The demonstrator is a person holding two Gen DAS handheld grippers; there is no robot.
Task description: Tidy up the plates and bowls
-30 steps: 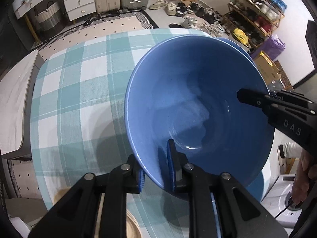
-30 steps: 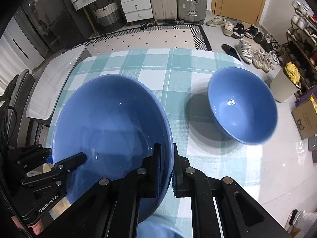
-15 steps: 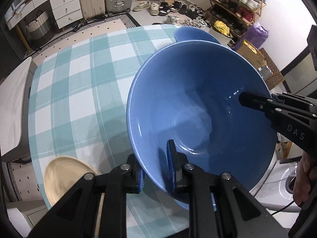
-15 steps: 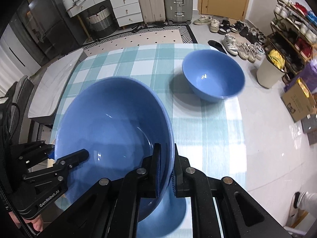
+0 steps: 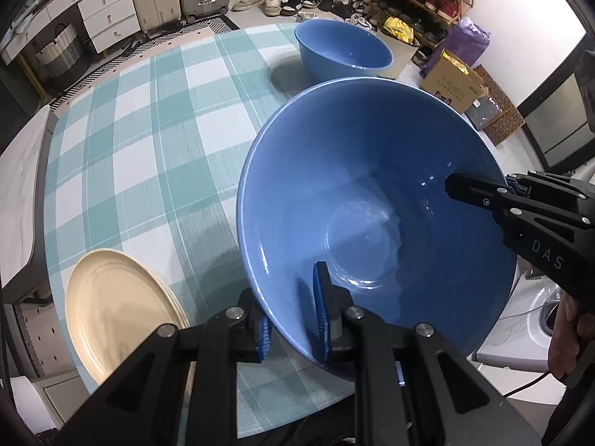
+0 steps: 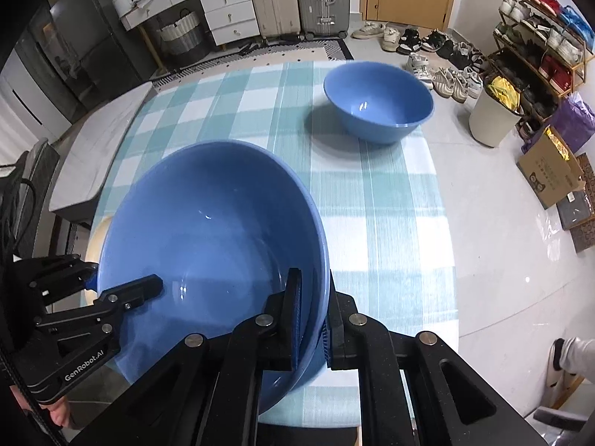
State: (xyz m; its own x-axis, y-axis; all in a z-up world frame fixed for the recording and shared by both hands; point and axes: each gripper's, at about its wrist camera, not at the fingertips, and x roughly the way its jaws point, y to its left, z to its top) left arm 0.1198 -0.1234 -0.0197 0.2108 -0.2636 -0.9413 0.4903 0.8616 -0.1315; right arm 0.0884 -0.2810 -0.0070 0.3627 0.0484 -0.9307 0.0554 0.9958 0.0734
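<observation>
Big blue bowl [image 5: 372,200] held off the table w/ both grippers — left gripper [image 5: 293,319] clenched on its near rim, one finger inside, one outside. Right gripper [image 6: 310,319] clamped on the opposite rim, same way. Second blue bowl [image 6: 377,102] sits at far edge of checked tablecloth [image 5: 148,148], well apart. Cream plates [image 5: 115,312] stacked near-left on the cloth, beside the held bowl.

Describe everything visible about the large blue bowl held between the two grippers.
The large blue bowl is glossy, ceramic-looking, deep and empty, with a flat round base. It is tilted and held above the checked tablecloth. The left gripper and the right gripper each clamp its rim on opposite sides, one jaw inside, one outside.
</observation>
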